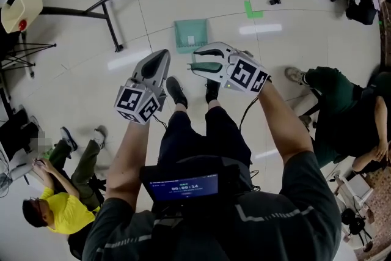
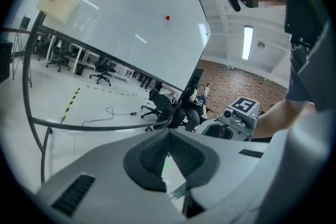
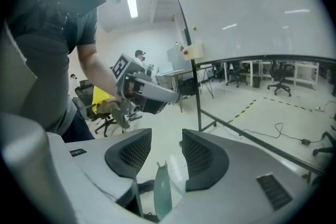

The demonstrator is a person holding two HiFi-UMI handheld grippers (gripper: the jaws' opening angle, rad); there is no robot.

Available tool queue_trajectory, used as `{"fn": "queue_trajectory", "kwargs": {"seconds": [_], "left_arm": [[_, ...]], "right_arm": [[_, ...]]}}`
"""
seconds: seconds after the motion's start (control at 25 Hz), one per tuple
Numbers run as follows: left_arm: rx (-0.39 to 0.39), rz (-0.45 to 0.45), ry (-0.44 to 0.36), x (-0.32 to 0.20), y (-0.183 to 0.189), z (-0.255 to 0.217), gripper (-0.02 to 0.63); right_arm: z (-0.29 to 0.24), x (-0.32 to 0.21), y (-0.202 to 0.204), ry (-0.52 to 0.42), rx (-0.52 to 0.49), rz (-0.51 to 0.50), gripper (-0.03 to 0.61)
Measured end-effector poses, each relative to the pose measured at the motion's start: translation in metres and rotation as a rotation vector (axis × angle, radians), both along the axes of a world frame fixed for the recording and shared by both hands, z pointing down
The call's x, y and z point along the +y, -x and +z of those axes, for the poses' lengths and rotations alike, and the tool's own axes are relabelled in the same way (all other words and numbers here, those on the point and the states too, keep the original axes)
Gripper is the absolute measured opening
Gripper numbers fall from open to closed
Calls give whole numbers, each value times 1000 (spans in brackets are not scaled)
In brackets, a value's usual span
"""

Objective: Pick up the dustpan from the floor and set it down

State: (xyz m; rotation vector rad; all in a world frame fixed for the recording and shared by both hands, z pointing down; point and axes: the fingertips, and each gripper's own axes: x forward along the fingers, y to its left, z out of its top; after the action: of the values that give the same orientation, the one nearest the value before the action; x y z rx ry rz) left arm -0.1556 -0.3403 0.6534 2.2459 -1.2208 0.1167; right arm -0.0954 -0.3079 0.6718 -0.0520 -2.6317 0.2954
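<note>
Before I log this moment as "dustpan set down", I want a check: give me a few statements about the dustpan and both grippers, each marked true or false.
1. The green dustpan lies on the floor. True.
2. The left gripper has its jaws wide apart. False: its jaw tips meet, with nothing between them.
3. The right gripper has its jaws apart, with the pads clear of a slim green piece standing between them. True.
4. The seated person in yellow is at the head view's right. False: that person sits at its lower left.
</note>
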Motion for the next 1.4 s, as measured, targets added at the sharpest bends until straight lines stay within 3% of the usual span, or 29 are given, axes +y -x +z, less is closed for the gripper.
{"fn": "queue_trajectory", "kwargs": {"seconds": [0.24,0.44,0.6,0.84,1.0,1.4], "left_arm": [[-1,9,-172,14,11,-162,34],[-3,7,-232,54,2,-288,34],[18,-9,-344,65,0,-378,33],[11,-16,-435,77,-4,-448,34],[12,-75,-448,80,-9,-457,34],[-5,-69,-425,87,-37,-459,34]], "right_arm": [[-186,-9,-5,-95,-174,181,195],[-335,19,-25,-155,-337,258,189],[-420,24,-43,-211,-443,323,187],[-473,36,-63,-253,-456,395,29],[-488,32,-81,-235,-470,451,28],[-491,24,-106,-245,-416,473,28]]}}
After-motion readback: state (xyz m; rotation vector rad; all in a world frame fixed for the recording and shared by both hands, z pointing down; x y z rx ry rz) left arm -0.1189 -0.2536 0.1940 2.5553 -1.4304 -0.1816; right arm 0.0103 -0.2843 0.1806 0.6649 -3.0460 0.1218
